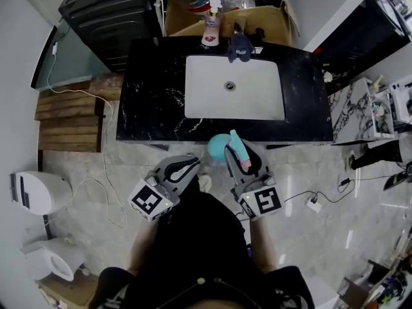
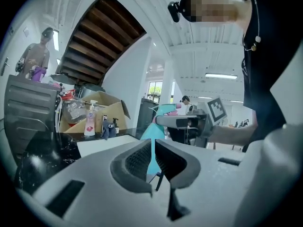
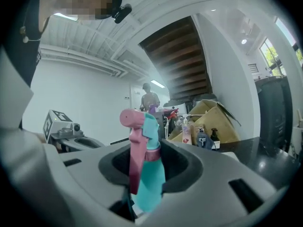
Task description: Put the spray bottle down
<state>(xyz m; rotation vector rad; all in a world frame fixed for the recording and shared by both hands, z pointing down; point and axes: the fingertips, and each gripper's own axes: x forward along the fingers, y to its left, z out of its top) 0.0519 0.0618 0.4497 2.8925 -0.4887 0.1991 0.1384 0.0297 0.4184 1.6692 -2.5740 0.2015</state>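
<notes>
A teal spray bottle (image 1: 222, 148) with a pink trigger head stands upright between the jaws of my right gripper (image 1: 241, 165), which is shut on it. It hangs in the air just in front of the black counter's (image 1: 154, 98) front edge. In the right gripper view the bottle (image 3: 149, 174) fills the gap between the dark pads, pink head on top. My left gripper (image 1: 192, 166) is beside it on the left, shut and holding nothing. In the left gripper view its jaws (image 2: 152, 148) meet, and the bottle (image 2: 164, 110) shows beyond them in the right gripper (image 2: 185, 122).
A white sink (image 1: 233, 89) is set in the counter. At its back stand a pump soap bottle (image 1: 211, 23) and a dark bottle (image 1: 239, 47), with an open cardboard box (image 1: 261, 19) behind. A black case (image 1: 109, 11) is at far left. Cables and a power strip (image 1: 313, 205) lie on the floor.
</notes>
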